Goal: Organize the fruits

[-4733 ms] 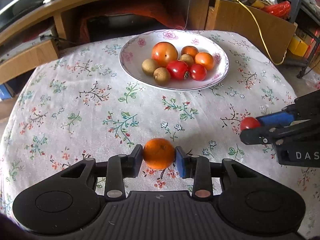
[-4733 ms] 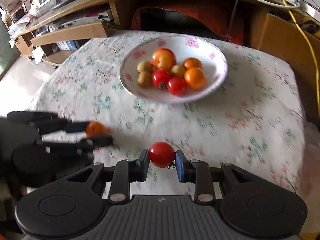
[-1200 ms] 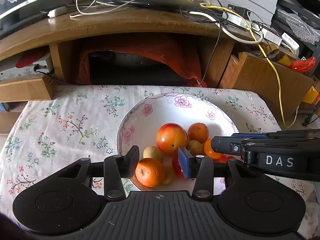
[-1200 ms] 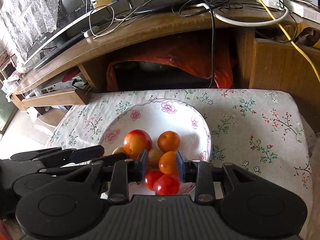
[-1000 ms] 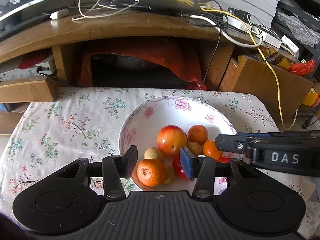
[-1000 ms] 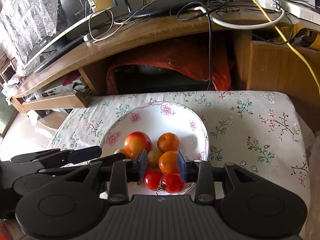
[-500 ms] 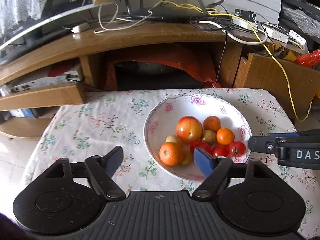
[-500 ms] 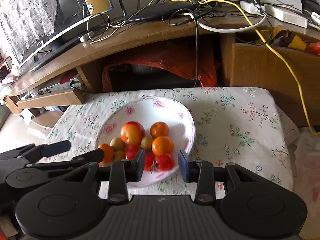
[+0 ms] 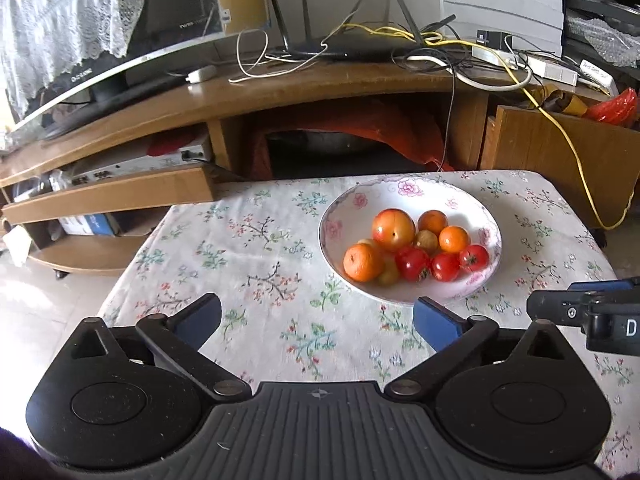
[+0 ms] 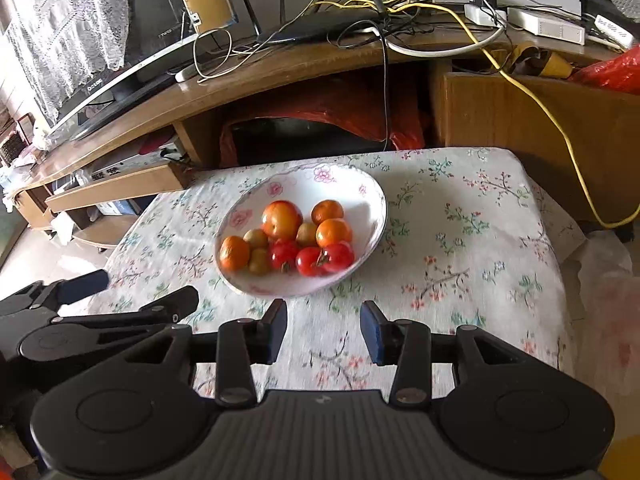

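While hovering low over the near cloth, left tongs (image 9: 317,316) spread wide, blue-padded black fingers empty, nothing between them but flowered fabric. Right tongs (image 10: 323,330) parted too, less widely, empty, near the front of the bowl (image 10: 372,216) without touching it. Seen in the left view off to the right edge as a black bar, right tongs (image 9: 580,312).

Just ahead: white floral tablecloth (image 9: 248,256), soft and slightly creased, draped over the desk (image 10: 544,248) with rounded corners and fabric falling off the left and right sides. Open cloth to the left of the bowl and to its right.

Further on: shallow glazed bowl, round, pink flowers on the rim, holding all the fruit in a close cluster. At its left front, dimpled mandarin (image 9: 363,262); behind it, large smooth red-yellow fruit (image 9: 393,229); two smaller oranges (image 9: 453,239) at the back right; three glossy tomatoes (image 9: 445,267) along the front; small tan round fruits (image 10: 256,239) tucked between.

Beyond the far edge: curved wooden TV stand (image 9: 256,96), dark hollow beneath with orange cloth, tangled cables and router (image 9: 360,46) on top.
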`<state>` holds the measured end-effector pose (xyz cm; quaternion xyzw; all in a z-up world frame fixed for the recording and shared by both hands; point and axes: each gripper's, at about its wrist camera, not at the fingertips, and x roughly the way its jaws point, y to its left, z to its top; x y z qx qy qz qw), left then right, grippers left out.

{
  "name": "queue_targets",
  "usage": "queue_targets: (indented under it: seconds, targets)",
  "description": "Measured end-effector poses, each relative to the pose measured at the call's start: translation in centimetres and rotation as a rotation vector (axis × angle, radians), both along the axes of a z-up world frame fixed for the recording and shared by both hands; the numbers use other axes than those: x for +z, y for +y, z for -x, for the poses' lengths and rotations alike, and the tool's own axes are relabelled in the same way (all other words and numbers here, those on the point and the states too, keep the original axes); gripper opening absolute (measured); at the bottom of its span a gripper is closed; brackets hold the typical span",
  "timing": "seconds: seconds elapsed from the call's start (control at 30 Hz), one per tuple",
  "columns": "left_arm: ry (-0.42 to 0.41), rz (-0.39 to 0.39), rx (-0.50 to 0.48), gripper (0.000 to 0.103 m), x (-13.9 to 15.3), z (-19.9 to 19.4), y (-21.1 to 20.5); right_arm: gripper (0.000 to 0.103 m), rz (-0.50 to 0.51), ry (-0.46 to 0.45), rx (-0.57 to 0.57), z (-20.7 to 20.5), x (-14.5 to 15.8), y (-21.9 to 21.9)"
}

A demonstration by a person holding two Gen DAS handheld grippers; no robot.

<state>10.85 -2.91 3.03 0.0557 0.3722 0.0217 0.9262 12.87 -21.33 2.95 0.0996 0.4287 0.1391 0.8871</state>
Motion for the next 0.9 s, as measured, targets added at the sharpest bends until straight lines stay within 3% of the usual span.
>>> queue_targets:
  seconds: [0.2, 0.9]
  targets:
    - [0.003, 0.076, 0.010, 0.103, 0.5, 1.8, 0.5, 0.041, -0.004, 0.001, -0.006, 2.4, 0.1, -0.2]
    - [0.047, 0.074, -0.028, 0.103, 0.0, 8.4, 0.0, 0.042, 0.009, -0.009, -0.007, 10.2, 0.3, 0.0]
